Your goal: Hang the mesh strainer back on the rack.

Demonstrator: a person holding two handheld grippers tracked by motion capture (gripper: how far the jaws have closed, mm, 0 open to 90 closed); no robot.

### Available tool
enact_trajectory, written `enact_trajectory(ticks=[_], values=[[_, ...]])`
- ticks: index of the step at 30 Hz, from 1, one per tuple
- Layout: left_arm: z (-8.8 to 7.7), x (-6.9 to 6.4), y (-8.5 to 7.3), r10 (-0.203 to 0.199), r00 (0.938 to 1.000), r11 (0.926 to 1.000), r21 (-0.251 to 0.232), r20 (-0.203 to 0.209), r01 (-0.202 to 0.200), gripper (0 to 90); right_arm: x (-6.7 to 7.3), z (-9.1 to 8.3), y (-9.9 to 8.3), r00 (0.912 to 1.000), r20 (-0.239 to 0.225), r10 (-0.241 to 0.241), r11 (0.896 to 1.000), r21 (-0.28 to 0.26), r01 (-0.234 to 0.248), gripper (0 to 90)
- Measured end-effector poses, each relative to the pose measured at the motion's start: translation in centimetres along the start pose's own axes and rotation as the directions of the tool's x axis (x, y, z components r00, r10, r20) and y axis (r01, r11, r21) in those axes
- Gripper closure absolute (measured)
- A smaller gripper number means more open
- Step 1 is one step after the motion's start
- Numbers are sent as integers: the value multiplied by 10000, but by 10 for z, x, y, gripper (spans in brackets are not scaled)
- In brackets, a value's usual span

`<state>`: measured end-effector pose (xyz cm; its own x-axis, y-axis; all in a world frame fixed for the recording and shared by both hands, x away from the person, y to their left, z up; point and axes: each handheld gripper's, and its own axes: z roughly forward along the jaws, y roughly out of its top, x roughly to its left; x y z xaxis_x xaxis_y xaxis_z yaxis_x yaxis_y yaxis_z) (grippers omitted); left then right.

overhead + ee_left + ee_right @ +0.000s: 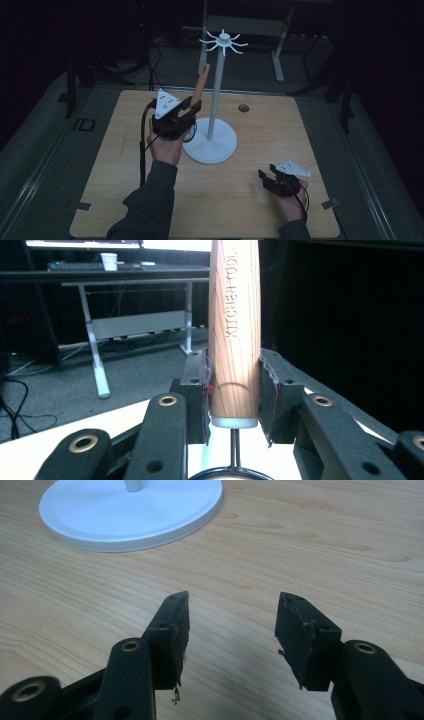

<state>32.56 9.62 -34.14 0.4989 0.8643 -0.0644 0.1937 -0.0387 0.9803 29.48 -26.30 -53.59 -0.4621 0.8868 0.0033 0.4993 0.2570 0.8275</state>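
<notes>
Trouble could start on the left side of the surface (100,165), where the left gripper (192,109) has its fingers (196,385) clamped on a wooden handle (234,330), pressing it from both sides near its lower end. That handle belongs to a kitchen utensil, held up above the surface towards the far edge, tilting up and away beside the pole of the white stand (214,112). Below the handle a thin metal stem and a dark ring run down, but what sort of head it has I cannot tell. The grip sits low on a long, smooth handle, so my worry is that it pivots or slides between the fingers if the hand tips. Aiming for the small hooks at the top of the stand (223,41), the handle could knock the pole and rock the base.

Writing now: burned into the wood, running lengthwise, it reads "KITCHEN TOOL".

Over to the near right corner, the right gripper (267,176) rests low by the surface with its fingers (172,625) spread well apart and holding nothing, pointed at the round base (125,515). It steadies nothing, so a tipping stand would go unchecked.
</notes>
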Motion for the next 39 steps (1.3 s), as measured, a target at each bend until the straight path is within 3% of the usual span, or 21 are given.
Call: enact_trajectory(ticks=[13,24,39], values=[[-4,2,6,-262,9996,9980,-577,134,269,682,1,0,0,10000,7,-22,10000,8,22,470],[-7,0,13,-439,9987,9915,-1217,266,468,683,2,0,-1,10000,-3,-36,10000,44,36,469],[1,0,21,-449,9987,9897,-1348,255,480,683,2,0,-1,10000,-31,-53,10000,40,53,469]])
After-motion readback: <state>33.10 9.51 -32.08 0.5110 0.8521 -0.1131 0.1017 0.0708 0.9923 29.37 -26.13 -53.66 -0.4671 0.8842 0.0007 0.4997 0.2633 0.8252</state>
